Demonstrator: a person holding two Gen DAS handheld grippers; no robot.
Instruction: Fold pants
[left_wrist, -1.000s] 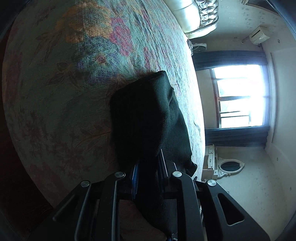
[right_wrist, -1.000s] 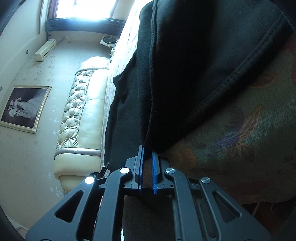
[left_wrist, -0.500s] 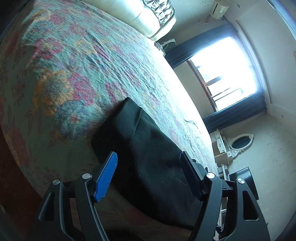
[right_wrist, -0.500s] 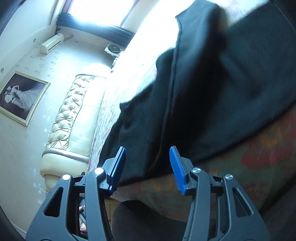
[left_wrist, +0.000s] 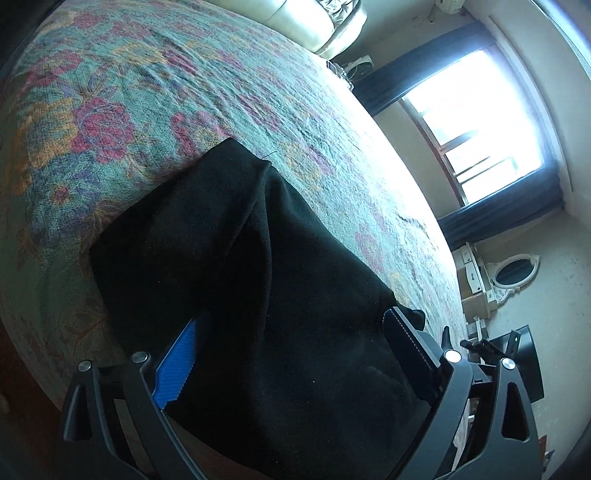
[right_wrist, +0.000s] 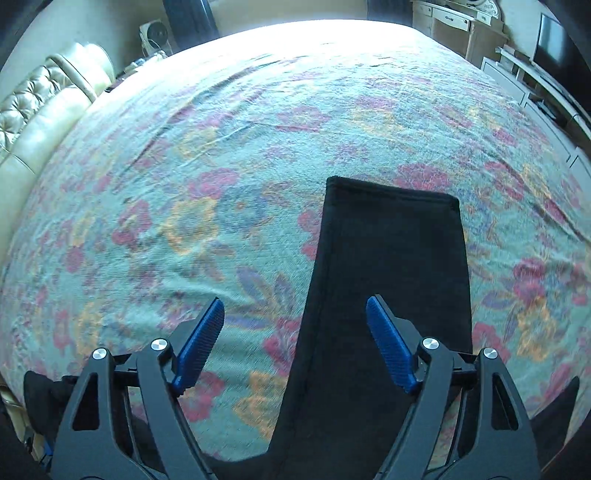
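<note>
Floral bedspread (right_wrist: 221, 166) carries black pants (right_wrist: 391, 266) — between both spread-wide, empty claws (left_wrist: 291, 350) (right_wrist: 295, 343).

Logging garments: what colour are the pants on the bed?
Plain black pants, no pattern visible, clearest in the right wrist view against the floral bedspread.

Matt black cloth on a rough woven spread, plastic grippers with ribbed pads.

I see the pants (right_wrist: 391, 280) as soft matt black knit, slightly fuzzy, with a stitched hem. The bedspread (right_wrist: 221, 155) looks coarse, woven, floral, matt. Left gripper (left_wrist: 291, 354) and right gripper (right_wrist: 295, 343) look like smooth black plastic with shiny metal screw heads and blue ribbed pads (right_wrist: 388, 343). The headboard (right_wrist: 40, 110) reads as glossy tufted cream leather.
</note>
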